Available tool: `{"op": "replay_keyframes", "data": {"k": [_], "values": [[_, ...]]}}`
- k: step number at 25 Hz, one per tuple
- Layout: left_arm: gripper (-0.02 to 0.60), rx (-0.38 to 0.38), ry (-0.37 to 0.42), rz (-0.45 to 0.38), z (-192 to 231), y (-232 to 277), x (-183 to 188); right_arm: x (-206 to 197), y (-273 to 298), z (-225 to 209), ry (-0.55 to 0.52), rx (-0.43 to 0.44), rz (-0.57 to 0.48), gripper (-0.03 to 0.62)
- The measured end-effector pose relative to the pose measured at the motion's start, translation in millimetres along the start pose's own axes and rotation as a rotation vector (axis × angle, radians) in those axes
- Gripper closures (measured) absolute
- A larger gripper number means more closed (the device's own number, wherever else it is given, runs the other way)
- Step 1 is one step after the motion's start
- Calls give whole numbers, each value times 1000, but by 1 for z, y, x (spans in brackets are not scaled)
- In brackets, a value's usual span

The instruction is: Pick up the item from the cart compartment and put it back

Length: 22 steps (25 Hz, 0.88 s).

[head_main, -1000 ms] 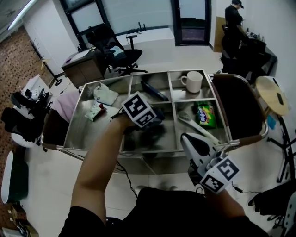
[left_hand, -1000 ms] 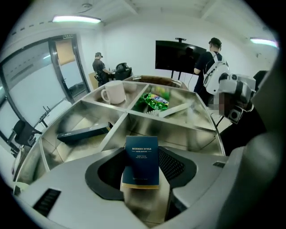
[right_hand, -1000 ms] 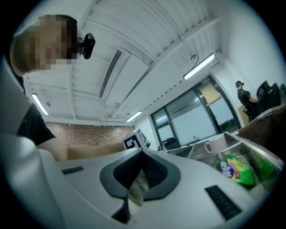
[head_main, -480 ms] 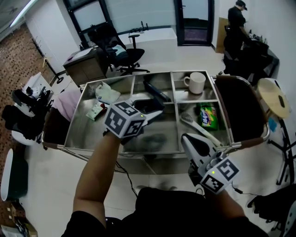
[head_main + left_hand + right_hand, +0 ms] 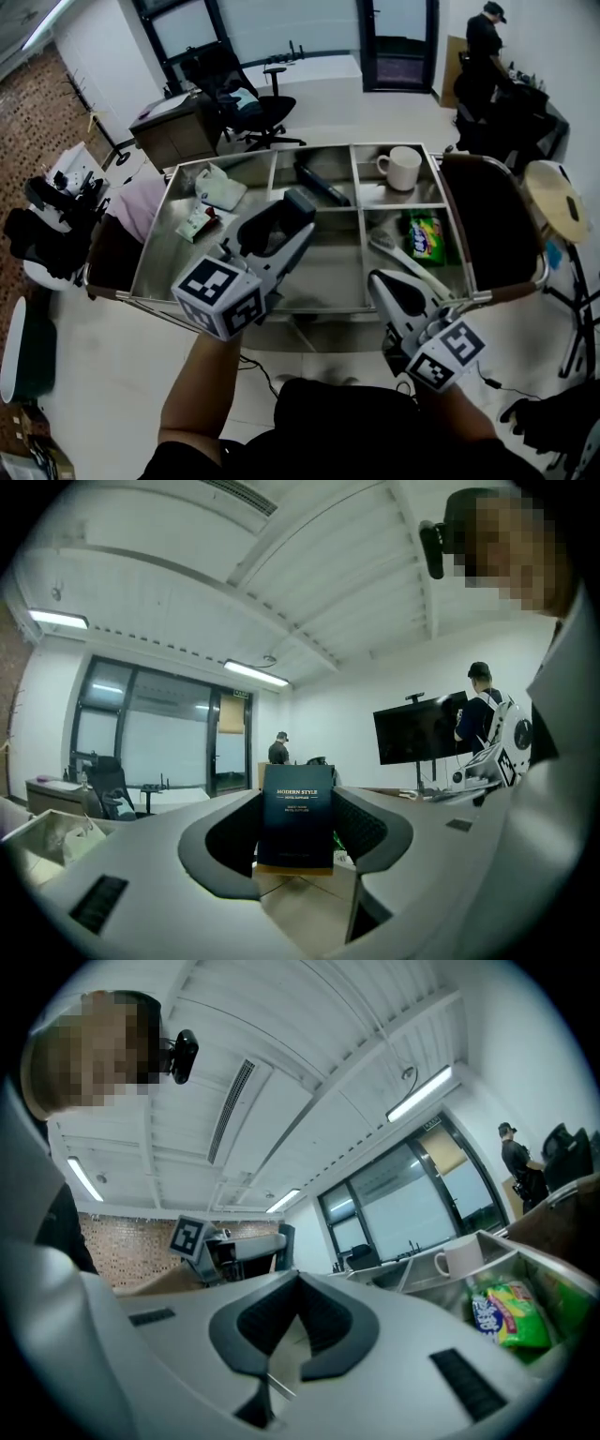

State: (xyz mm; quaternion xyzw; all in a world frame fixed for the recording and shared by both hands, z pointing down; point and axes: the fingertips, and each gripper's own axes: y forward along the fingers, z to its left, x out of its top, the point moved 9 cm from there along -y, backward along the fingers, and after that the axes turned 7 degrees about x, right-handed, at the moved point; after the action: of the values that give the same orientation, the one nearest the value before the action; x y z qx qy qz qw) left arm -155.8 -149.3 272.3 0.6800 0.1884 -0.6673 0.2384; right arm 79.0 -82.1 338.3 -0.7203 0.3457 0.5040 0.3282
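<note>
My left gripper (image 5: 292, 217) is raised over the cart's middle front compartment (image 5: 323, 277) and tilted upward. It is shut on a small dark box (image 5: 300, 201). In the left gripper view the box (image 5: 296, 808) stands upright between both pads, with light print on its face. My right gripper (image 5: 375, 278) hangs at the cart's front right edge; its jaws are shut with nothing in them, and its pads (image 5: 323, 1316) meet at the tip.
The steel cart (image 5: 155, 262) holds a white mug (image 5: 398, 167), a green snack packet (image 5: 420, 234), a white spoon (image 5: 398, 255), a dark flat item (image 5: 319, 183), a white cloth (image 5: 217, 190) and a small packet (image 5: 195, 225). A person (image 5: 483, 42) stands at the back right, and an office chair (image 5: 230, 98) behind the cart.
My left gripper has come up out of the middle compartment with the dark box, drawn back toward me and tipped upward. The right gripper has stayed put.
</note>
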Motion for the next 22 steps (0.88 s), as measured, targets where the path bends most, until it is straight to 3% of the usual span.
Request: {"op": "replay_keyframes", "data": {"k": [5, 16, 22], "values": [[350, 54, 10, -43, -18, -24, -1, 0, 2, 1, -12, 1, -10, 579], [351, 101, -65, -236, -33, -80, -11, -1, 1, 1, -15, 3, -11, 579], [350, 187, -95, -297, -47, -104, -27, -2, 1, 2, -24, -1, -21, 579]]}}
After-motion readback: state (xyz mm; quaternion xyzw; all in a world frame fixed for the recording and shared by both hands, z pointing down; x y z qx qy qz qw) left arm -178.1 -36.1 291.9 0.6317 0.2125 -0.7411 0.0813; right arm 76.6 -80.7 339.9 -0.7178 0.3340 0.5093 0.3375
